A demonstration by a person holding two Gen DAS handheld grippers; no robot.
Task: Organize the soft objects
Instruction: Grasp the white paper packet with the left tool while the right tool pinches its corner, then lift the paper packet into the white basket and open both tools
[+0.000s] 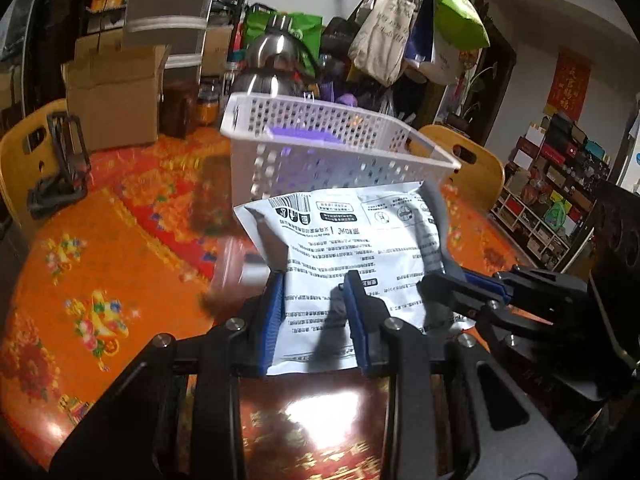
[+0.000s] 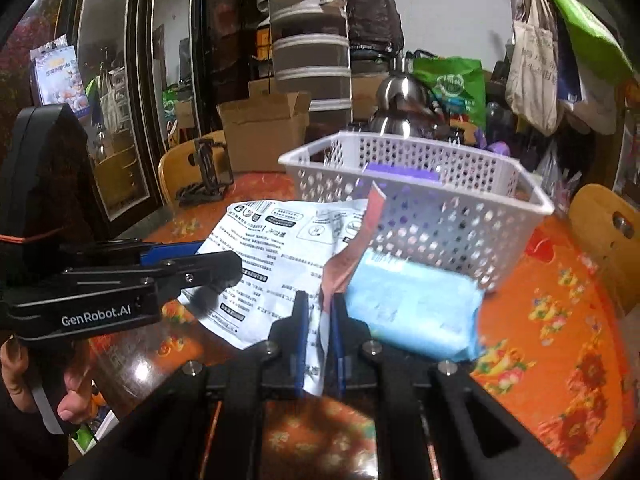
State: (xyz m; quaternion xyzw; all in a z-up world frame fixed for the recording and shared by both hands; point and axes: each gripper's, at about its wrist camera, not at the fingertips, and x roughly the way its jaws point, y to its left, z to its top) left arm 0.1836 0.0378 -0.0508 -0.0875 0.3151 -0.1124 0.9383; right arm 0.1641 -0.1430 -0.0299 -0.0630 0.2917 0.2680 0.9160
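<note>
A soft white printed package (image 1: pixel 352 248) is held above the table by both grippers. My left gripper (image 1: pixel 316 312) is shut on its near left part. My right gripper (image 2: pixel 320 332) is shut on its right edge; the package (image 2: pixel 280 248) shows there too, with a pale blue soft pack (image 2: pixel 412 308) to the right of the fingers. The right gripper also shows in the left wrist view (image 1: pixel 448 284), the left gripper in the right wrist view (image 2: pixel 216 264). A white perforated basket (image 1: pixel 400 158) stands just behind, with a purple item (image 1: pixel 304 134) inside.
The table has an orange floral cloth (image 1: pixel 100 280). Cardboard boxes (image 1: pixel 116 92), a steel kettle (image 1: pixel 272 56) and jars stand at the back. Wooden chairs (image 1: pixel 476 164) sit at the table's edges. Tote bags (image 1: pixel 388 36) hang behind the basket (image 2: pixel 516 196).
</note>
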